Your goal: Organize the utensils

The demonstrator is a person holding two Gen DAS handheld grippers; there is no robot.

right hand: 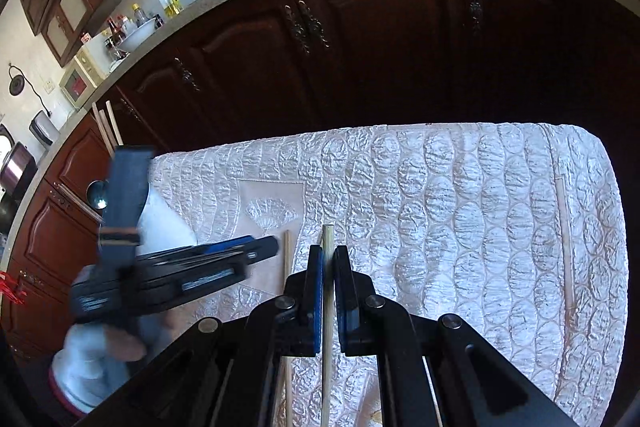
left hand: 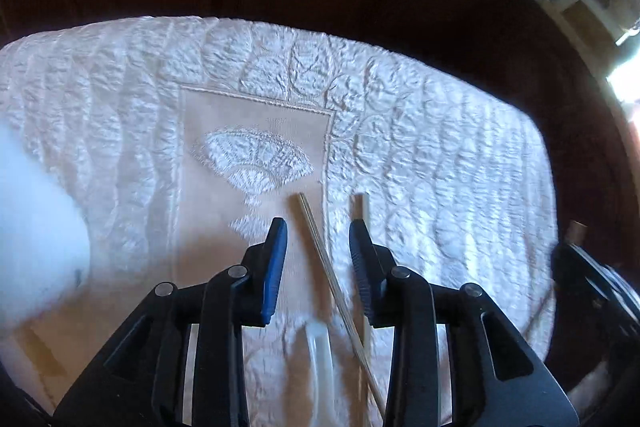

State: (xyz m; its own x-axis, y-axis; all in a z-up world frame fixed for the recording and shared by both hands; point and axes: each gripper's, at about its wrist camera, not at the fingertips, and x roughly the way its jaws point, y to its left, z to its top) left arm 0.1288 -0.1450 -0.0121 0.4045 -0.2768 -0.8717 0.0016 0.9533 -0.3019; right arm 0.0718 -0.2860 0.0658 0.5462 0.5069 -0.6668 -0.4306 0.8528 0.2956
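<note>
Nearby, left gripper [right hand: 276, 247] crowds the chopstick [right hand: 327, 291], cloth [right hand: 480, 207] beneath.

A thin pale wooden chopstick [right hand: 327, 283] stands clamped lengthwise between blue pads above the quilted white cloth, a second matching stick [right hand: 286, 267] lies just left, and a third [right hand: 566, 247] lies far right.

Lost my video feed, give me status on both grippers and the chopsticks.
Right gripper shut on one chopstick. Left gripper open, loose chopstick between its jaws on the tablecloth. Nothing blocking.
</note>
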